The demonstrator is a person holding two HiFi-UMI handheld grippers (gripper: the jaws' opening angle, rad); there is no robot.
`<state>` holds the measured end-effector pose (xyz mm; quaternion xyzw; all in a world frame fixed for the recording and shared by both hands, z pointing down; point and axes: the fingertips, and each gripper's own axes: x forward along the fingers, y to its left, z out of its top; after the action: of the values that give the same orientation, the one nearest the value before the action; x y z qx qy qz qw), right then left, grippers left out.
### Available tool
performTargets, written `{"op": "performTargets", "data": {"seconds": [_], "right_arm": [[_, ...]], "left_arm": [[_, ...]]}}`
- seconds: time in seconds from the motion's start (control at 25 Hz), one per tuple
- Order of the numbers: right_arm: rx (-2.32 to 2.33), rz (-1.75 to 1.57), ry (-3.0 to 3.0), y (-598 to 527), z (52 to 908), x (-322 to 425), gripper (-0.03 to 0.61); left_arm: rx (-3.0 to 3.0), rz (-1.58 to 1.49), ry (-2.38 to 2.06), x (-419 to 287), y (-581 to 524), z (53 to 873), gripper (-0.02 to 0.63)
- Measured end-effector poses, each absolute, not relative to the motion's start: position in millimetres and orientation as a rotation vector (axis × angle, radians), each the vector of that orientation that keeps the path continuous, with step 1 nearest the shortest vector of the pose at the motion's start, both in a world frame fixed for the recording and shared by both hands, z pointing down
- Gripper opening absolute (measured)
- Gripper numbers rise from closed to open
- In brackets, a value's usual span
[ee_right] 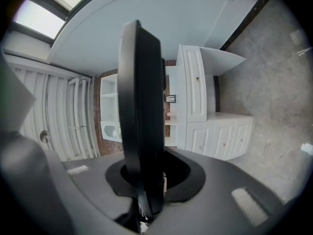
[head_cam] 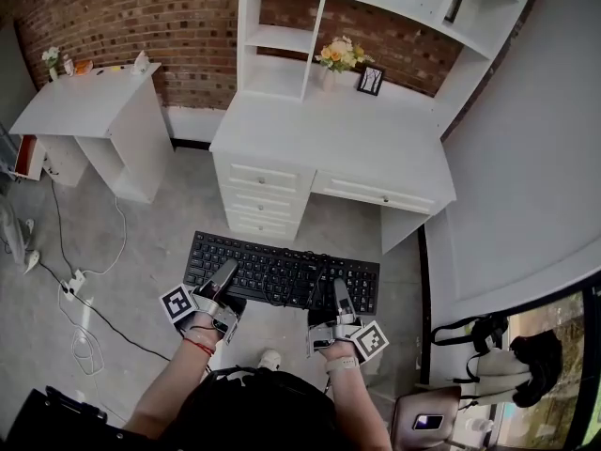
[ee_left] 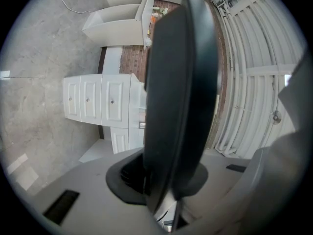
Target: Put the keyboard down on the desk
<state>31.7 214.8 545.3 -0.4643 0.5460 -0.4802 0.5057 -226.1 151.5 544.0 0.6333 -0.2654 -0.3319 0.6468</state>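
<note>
A plain white side table [head_cam: 84, 111] stands at the left against a rough red brick wall [head_cam: 122, 17]. A thin white cord [head_cam: 94, 280] trails over the mottled grey concrete floor [head_cam: 141, 242]. The desk [head_cam: 329, 144] is smooth, white and boxy. It has a drawer stack [head_cam: 263, 200] on its left and open shelves above, and its flat top is bare towards the front. At the back of the top are yellow flowers [head_cam: 341, 54] and a small framed picture [head_cam: 371, 80].

The keyboard [head_cam: 282, 272] is a long, flat black plastic slab with rows of keys, and its dark cable [head_cam: 299, 278] is bunched on top. It hangs over the floor just in front of the drawers, not on the desk.

The left gripper [head_cam: 228, 272] pinches the near edge towards the keyboard's left end. In its own view the slab runs edge-on between the grey jaws, which are clamped on it. The right gripper [head_cam: 340, 291] clamps the near edge towards the right end in the same way, with its jaws narrowly parted around the thin black edge.
</note>
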Motion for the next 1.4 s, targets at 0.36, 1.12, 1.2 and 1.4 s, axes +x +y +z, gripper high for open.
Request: {"op": "performTargets", "data": {"seconds": [0.36,1.12,1.2,1.4], "right_arm": [[-1.111,-1.157,1.33,182.4,544.0,66.7,0.067],[-1.153,-1.16,1.283,85.7,560.4,108.5,0.067],[-1.166,-1.16,1.279,71.6,560.0,114.7,0.067],[-1.19,-1.173,1.255,37.4,564.2,125.2,0.067]], "left_arm": [[1.429,-0.778,-0.604,-191.8,122.6,548.0,0.066],[1.416,-0.727,-0.574,-145.5,12.5,564.9,0.066],[1.411,-0.72,-0.565,-138.8,-3.7,564.9,0.066],[1.391,-0.692,-0.568,-127.5,-40.8,570.3,0.066]]}}
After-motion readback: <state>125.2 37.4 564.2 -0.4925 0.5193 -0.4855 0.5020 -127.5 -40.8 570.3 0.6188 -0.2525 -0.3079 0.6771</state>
